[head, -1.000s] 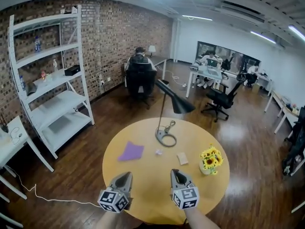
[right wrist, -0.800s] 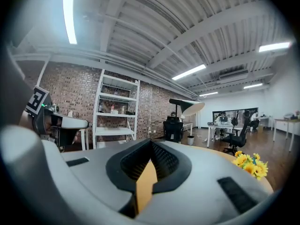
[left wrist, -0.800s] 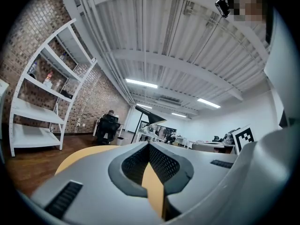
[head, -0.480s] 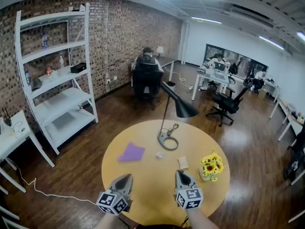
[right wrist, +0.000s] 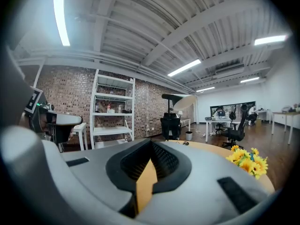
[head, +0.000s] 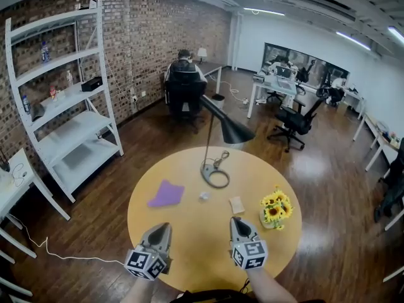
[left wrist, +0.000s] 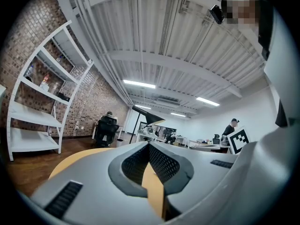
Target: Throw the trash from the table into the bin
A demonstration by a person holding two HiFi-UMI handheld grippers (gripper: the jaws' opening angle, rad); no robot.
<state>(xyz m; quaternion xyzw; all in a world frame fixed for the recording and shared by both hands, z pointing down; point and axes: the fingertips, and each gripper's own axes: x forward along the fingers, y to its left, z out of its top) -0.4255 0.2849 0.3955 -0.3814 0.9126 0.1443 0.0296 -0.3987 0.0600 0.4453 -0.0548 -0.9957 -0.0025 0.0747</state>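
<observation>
1. Surface (head: 189, 238): round, yellow. The lamp (head: 214, 176) stands on its far half and is the reference for all positions below.
2. Left hand-held gripper (head: 165, 226) (left wrist: 149, 144): jaws fully closed, tips together, nothing between them. It hovers over the near edge of the surface, well short of the lamp and to its left.
3. Right hand-held gripper (head: 235, 220) (right wrist: 151, 142): jaws fully closed and empty. It is also well short of the lamp, slightly to its right.
4. Purple sheet (head: 166, 194): flat, near-left of the lamp.
5. Flowers (head: 273, 209): near-right of the lamp, by the rim.
6. Tan piece (head: 237, 205): near-right of the lamp, between lamp and flowers.
7. White scrap (head: 204, 196): just in front of the lamp.
8. Bin (right wrist: 188, 135): on the floor, far beyond the lamp.
</observation>
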